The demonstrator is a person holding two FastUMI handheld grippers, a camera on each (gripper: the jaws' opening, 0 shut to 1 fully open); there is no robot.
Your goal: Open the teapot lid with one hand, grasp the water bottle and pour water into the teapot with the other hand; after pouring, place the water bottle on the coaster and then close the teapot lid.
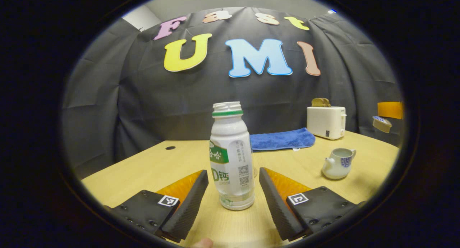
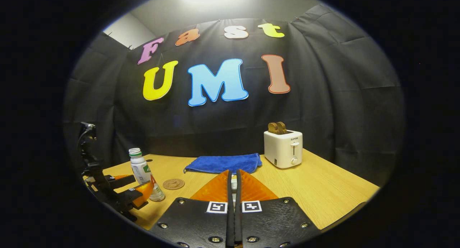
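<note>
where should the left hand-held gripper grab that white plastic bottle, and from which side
Grip the white plastic bottle on its straight labelled body, below the narrowing shoulder, coming in level from the near side. It stands upright and uncapped on the wooden table, already between the open fingers of the left hand-held gripper, so squeezing gently should avoid tipping it.
</note>
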